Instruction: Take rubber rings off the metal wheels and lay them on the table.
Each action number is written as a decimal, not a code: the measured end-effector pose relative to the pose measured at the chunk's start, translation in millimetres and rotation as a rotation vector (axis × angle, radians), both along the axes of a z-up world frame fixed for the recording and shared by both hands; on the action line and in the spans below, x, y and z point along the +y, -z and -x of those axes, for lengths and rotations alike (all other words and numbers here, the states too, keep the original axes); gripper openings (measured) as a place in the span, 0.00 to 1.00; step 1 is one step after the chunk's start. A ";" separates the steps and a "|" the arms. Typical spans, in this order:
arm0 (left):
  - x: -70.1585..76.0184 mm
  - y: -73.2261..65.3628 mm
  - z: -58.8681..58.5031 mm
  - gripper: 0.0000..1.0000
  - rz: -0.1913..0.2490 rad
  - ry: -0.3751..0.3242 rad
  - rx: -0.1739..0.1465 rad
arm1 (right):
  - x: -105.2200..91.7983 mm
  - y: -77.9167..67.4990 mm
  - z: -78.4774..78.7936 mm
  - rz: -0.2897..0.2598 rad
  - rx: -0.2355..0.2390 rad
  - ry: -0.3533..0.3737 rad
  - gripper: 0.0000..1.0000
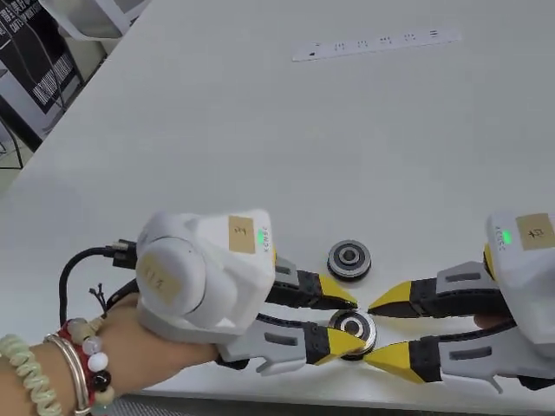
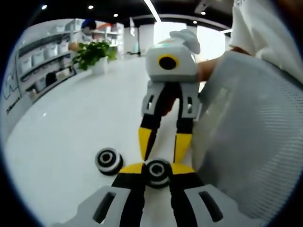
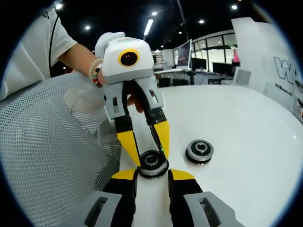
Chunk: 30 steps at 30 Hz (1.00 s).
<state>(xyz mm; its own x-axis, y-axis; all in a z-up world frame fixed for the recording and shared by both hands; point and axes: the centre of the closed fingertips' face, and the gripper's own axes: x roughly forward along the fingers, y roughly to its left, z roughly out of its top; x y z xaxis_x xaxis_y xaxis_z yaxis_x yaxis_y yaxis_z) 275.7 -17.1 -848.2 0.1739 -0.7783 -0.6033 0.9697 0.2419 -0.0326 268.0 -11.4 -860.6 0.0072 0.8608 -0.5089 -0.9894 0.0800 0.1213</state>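
Near metal wheel (image 1: 355, 327) sits at the front edge of the white table (image 1: 260, 130), its black rubber ring (image 2: 158, 182) on; second metal wheel (image 1: 349, 260) lies just behind it, apart. Your left gripper (image 1: 345, 321) is closed onto the near wheel, tips touching both sides. Your right gripper (image 1: 368, 333) faces it, jaws about a wheel's width apart, tips just beside the wheel and holding nothing.
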 end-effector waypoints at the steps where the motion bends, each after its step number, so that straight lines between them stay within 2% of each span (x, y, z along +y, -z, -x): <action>1: 1.2 -0.2 0.8 0.19 -0.008 0.001 0.006 | 0.0 0.6 -0.2 0.002 0.000 0.000 0.23; 5: 2.6 -4.9 0.9 0.17 -0.007 0.006 -0.015 | -0.7 2.9 -1.8 0.011 -0.003 0.003 0.23; 7: 3.1 -5.0 2.0 0.17 -0.019 0.025 -0.041 | -0.5 2.6 -1.9 0.007 -0.003 0.003 0.22; 14: 2.2 -6.6 3.6 0.14 -0.020 0.036 -0.041 | -0.5 3.4 -0.8 0.007 -0.015 -0.011 0.20; 30: 0.1 -2.1 -2.0 0.14 -0.012 0.039 -0.047 | -3.7 2.2 -4.1 0.011 -0.056 -0.013 0.18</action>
